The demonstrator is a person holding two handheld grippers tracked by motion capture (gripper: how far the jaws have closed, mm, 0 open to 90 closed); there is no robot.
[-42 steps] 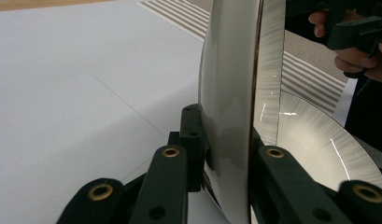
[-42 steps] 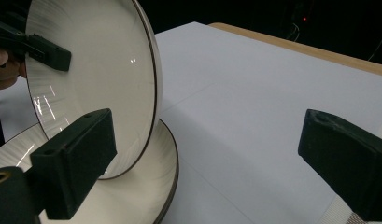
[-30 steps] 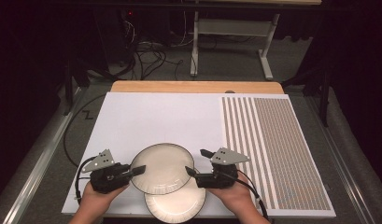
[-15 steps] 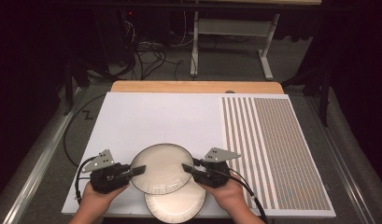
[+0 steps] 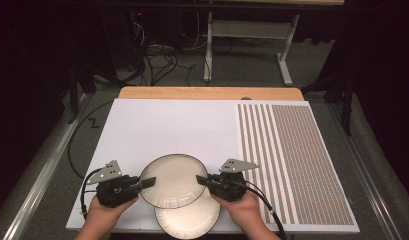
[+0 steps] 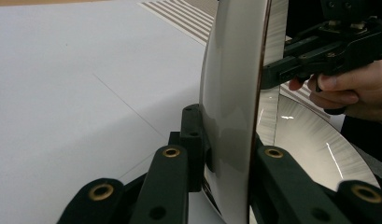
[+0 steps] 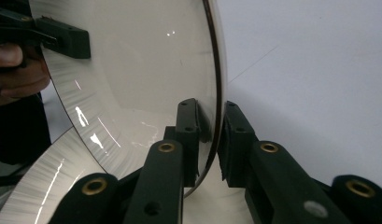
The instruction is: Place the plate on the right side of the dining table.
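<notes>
White table [image 5: 157, 125], upper plate [image 5: 173, 180] rim clamped between left gripper [image 5: 144, 183] jaws, right gripper [image 5: 202, 180] jaws closing on opposite rim

Upper plate [image 5: 173, 180] hides much of lower plate [image 5: 188, 220].

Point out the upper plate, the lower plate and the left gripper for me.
upper plate [image 5: 173, 180]: high view, centre of its face.
lower plate [image 5: 188, 221]: high view, bare part below the upper one.
left gripper [image 5: 148, 182]: high view, jaw tips at the plate's rim.

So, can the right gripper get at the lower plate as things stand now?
Probably not yet: the right gripper is closing on the upper plate, which the left gripper also clamps, and it overlaps the lower plate.
</notes>
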